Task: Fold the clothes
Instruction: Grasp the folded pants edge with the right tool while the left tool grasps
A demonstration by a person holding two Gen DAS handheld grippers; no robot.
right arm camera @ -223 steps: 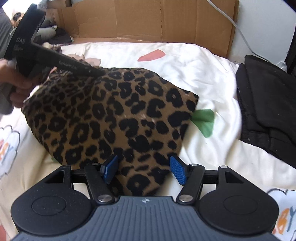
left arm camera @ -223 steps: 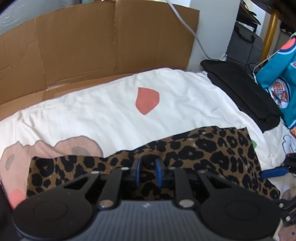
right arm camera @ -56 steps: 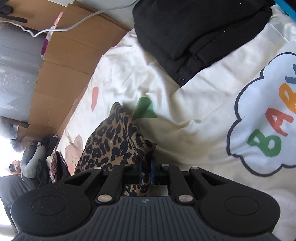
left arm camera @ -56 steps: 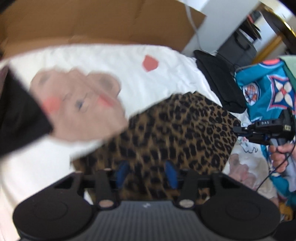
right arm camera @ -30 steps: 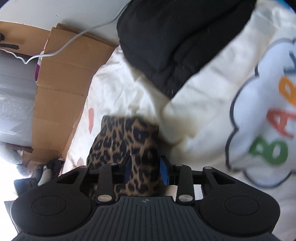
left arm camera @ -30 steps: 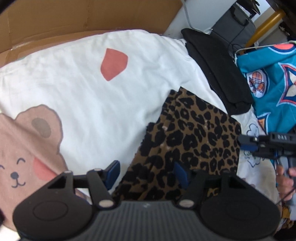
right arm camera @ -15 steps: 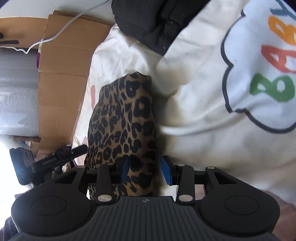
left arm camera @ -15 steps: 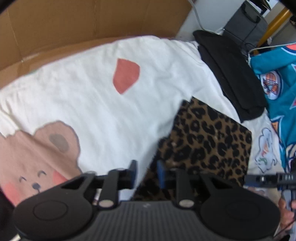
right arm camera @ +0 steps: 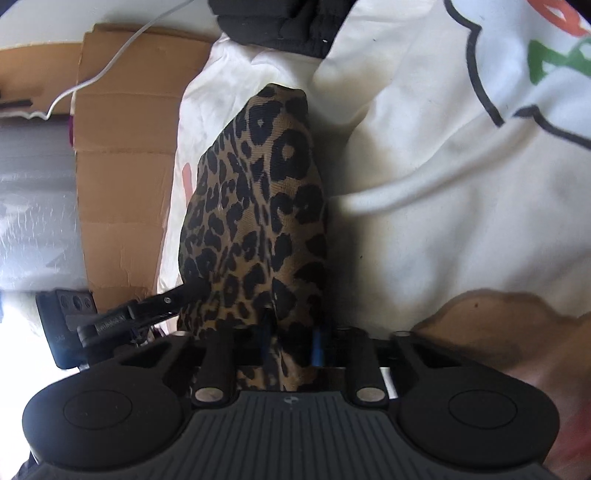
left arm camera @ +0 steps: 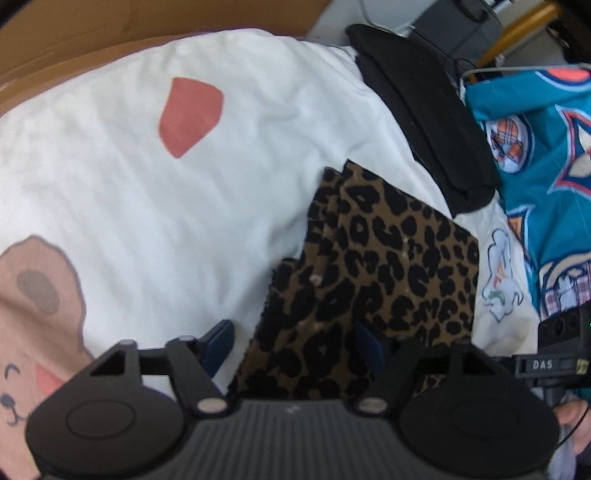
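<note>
a: left wrist view: left gripper (left arm camera: pixel 291 345) fingers spread wide, straddling the folded leopard-print garment (left arm camera: pixel 388 258) at centre right on the bed (left arm camera: pixel 147 203).

b: right wrist view: right gripper (right arm camera: pixel 290 345) pinches its near edge at lower centre; tugging could drag layers apart.

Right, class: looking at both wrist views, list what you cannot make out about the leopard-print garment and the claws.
1. Left wrist view: the near edge of the leopard garment is hidden under the body of the left claw.
2. Right wrist view: fabric covers the pads of the right claw, so its grip is unclear.
3. Right wrist view: the black garment is cut off by the top edge.
</note>
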